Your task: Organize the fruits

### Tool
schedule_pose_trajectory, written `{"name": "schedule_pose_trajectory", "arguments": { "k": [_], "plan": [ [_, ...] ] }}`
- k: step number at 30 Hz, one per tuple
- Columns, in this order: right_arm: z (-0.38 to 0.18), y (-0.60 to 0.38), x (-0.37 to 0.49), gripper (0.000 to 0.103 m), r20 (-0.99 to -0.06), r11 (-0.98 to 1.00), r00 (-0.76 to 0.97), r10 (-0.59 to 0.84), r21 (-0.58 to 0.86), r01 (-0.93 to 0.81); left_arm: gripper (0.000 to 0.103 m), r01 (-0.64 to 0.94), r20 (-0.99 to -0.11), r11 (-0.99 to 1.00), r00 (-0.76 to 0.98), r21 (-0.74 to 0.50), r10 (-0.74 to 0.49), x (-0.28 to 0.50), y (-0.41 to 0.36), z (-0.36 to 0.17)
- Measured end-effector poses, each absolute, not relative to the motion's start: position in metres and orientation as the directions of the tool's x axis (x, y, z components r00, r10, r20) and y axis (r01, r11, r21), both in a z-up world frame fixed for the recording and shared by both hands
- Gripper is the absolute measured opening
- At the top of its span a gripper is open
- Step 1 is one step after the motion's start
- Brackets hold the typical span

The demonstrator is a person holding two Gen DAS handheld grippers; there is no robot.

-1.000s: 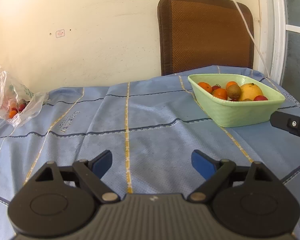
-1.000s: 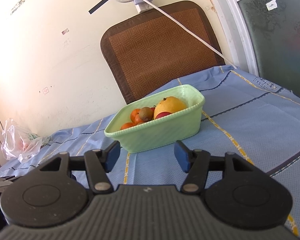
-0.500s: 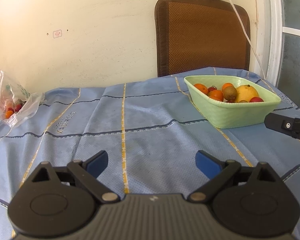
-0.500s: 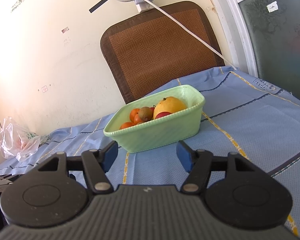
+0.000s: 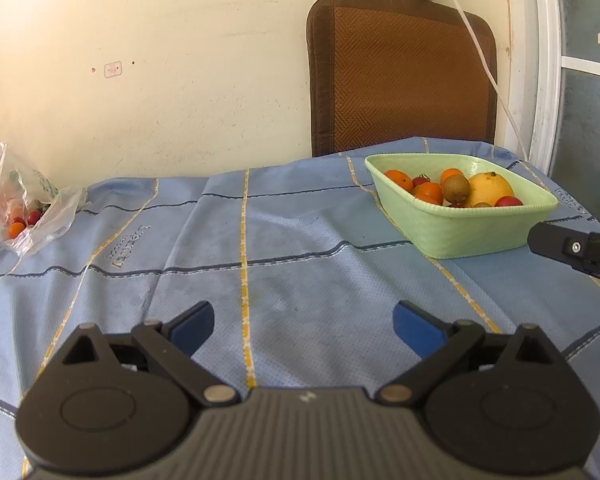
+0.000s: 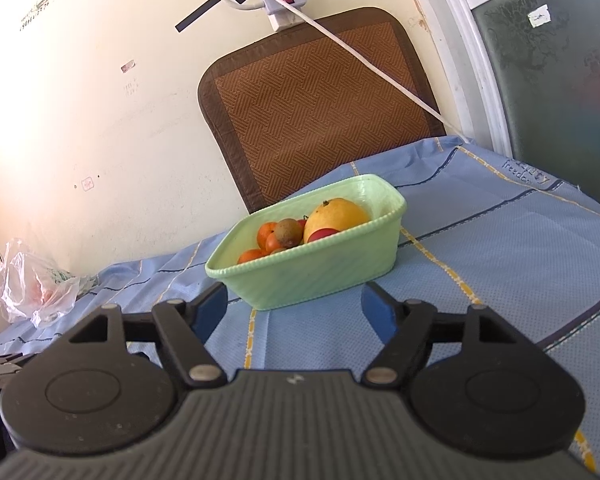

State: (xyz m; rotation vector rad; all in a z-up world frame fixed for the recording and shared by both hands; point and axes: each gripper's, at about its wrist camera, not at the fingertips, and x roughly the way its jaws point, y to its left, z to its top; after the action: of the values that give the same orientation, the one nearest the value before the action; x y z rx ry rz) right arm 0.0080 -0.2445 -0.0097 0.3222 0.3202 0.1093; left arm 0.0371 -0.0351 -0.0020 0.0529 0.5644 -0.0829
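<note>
The left gripper (image 5: 303, 320) is hovering over a bare stretch of the blue tablecloth (image 5: 300, 248), its blue-padded fingers spread wide apart and gripping nothing. The right gripper (image 6: 294, 312) is also standing with its fingers apart and nothing between them, pointing at the near wall of a pale green bowl (image 6: 312, 276) that is sitting just beyond its tips.

In the left wrist view the bowl (image 5: 480, 232) is lying on the far right of the table, and part of the right gripper is showing just to the right of it at the frame's edge. The bowl is holding the fruit: a large yellow fruit (image 6: 340, 214) toward its right side, a brown kiwi (image 6: 288, 232) beside it, several small oranges (image 6: 266, 236) to the left, and a red fruit (image 6: 324, 234) peeking over the near rim.

At the far left of the table a clear plastic bag (image 5: 24, 208) is lying crumpled near the wall, with a few small red and orange fruits (image 5: 20, 224) showing inside it, well apart from the bowl. A brown woven mat (image 5: 400, 76) is leaning against the wall behind the bowl, with a white cable (image 5: 484, 60) running across it.
</note>
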Motion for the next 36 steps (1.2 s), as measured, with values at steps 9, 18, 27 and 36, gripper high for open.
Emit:
{"name": "schedule_pose_trajectory", "arguments": {
  "k": [9, 18, 27, 36],
  "plan": [
    [-0.0091, -0.2432, 0.0063, 0.076, -0.289, 0.944, 0.946, 0.147, 0.327, -0.047, 0.103, 0.110, -0.522, 0.993, 0.849, 0.039, -0.074, 0.0342, -0.0374, -0.0015],
    [-0.0087, -0.2417, 0.0063, 0.076, -0.292, 0.947, 0.947, 0.130, 0.319, -0.032, 0.103, 0.120, -0.518, 0.992, 0.852, 0.042, -0.082, 0.0337, -0.0372, -0.0013],
    [-0.0089, -0.2416, 0.0073, 0.078, -0.298, 0.951, 0.945, 0.132, 0.308, -0.035, 0.103, 0.131, -0.524, 0.990, 0.847, 0.046, -0.088, 0.0351, -0.0375, -0.0018],
    [-0.0088, -0.2410, 0.0073, 0.081, -0.297, 0.951, 0.945, 0.138, 0.307, -0.042, 0.103, 0.131, -0.528, 0.990, 0.845, 0.042, -0.090, 0.0360, -0.0368, -0.0021]
  ]
}}
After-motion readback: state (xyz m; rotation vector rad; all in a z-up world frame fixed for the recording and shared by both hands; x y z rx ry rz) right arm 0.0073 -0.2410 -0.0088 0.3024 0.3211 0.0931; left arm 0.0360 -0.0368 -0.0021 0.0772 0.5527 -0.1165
